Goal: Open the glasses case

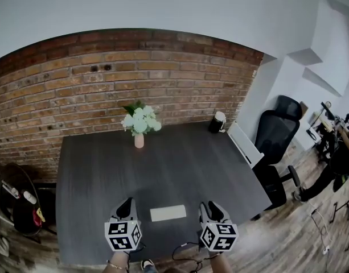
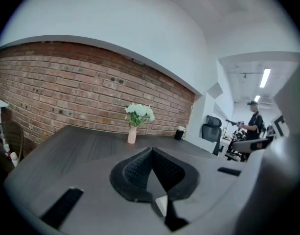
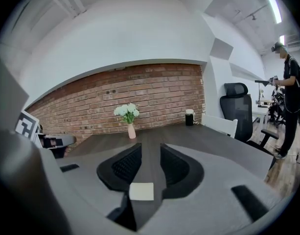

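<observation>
Dark table (image 1: 180, 152) bears the glasses case (image 1: 168, 213) at six o'clock. The left gripper (image 1: 125, 207), closed and empty at its nine, should brace it. The right gripper (image 1: 212, 210), spread and empty at three, should lift the lid.

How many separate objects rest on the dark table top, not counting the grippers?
3. A white glasses case lies near the front edge; a vase of white flowers stands at the middle of the far edge; a dark, white-topped container stands at the far right corner. Nothing appears hidden.
</observation>
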Motion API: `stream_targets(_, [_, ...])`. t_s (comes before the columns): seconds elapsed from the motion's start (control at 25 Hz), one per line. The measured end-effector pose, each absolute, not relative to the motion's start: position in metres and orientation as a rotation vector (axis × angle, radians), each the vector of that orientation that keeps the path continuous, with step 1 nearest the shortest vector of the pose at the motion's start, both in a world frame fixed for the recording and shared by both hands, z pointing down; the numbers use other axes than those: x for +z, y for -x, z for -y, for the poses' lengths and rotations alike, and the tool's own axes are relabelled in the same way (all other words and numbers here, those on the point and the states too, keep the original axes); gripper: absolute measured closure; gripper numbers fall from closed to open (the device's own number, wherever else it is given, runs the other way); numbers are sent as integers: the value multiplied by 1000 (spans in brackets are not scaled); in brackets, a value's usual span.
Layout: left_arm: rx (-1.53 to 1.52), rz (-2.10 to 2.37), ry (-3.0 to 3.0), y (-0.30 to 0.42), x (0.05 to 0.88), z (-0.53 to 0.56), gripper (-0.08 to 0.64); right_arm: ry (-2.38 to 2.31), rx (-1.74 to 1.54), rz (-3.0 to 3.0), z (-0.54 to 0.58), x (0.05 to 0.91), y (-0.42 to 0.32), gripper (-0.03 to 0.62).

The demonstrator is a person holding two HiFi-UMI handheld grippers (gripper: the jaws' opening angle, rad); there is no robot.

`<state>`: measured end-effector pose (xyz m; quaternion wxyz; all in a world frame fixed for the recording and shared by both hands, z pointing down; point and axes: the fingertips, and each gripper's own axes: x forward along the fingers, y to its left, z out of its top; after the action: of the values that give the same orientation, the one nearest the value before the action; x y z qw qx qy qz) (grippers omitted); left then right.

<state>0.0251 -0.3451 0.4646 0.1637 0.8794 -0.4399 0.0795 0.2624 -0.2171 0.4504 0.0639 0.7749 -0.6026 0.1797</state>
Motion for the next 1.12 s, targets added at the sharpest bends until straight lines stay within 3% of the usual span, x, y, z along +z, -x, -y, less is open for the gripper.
stream_targets(0.72, [306, 1445, -2385, -40, 473, 334, 565, -2100, 687, 2064, 276, 474, -289, 468])
stream_targets(1.12, [424, 1508, -2201, -31, 530, 299, 565, -1786, 765, 2108, 268, 536, -268, 468])
